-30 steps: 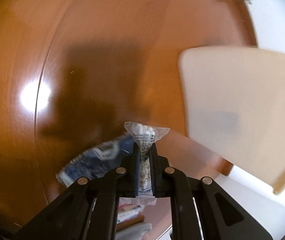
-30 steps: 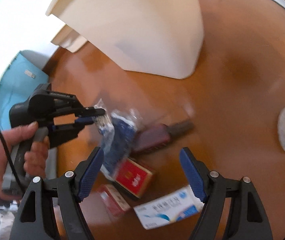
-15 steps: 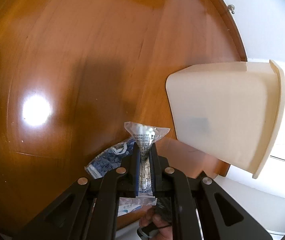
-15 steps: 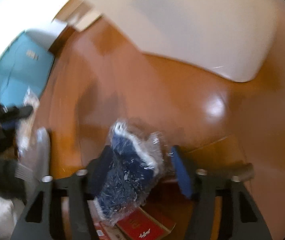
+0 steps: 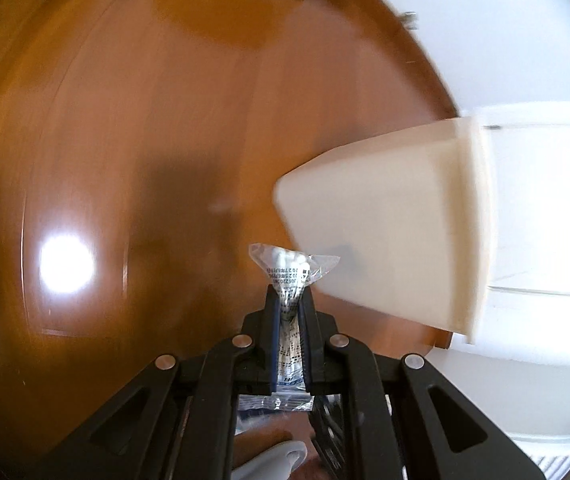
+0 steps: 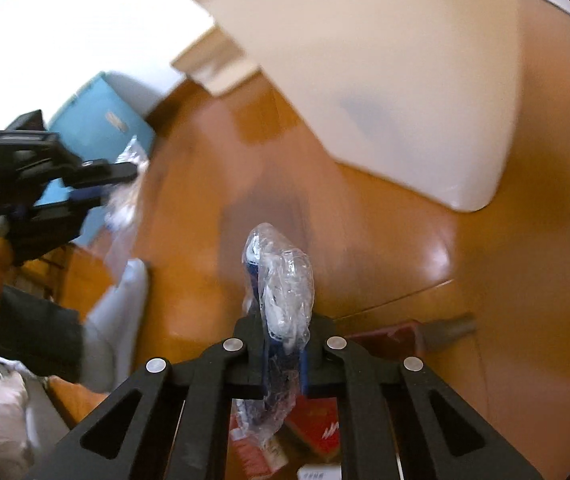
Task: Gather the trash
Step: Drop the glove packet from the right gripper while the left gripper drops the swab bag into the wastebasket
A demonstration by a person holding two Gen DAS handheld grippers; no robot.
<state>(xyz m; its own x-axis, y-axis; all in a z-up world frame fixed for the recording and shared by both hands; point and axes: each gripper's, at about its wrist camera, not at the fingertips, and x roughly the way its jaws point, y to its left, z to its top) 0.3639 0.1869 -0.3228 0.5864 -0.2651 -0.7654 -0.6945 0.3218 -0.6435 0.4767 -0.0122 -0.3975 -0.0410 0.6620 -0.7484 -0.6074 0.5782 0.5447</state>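
Left gripper (image 5: 289,312): jaws clamped on a clear sachet (image 5: 291,276) with printed text, held above the surface (image 5: 125,120), near the bin (image 5: 385,232).
Right gripper (image 6: 283,344): jaws have just been closing and now pinch a blue wrapper (image 6: 281,280) at its middle, lifted over the surface's near edge.
Handling: both look light, thin and crinkly; film is likely slippery and floppy, so a firm pinch across the middle suits.
Left on surface: red packs (image 6: 317,424) under the right gripper.
Risk: film may slide out if the pinch slackens.
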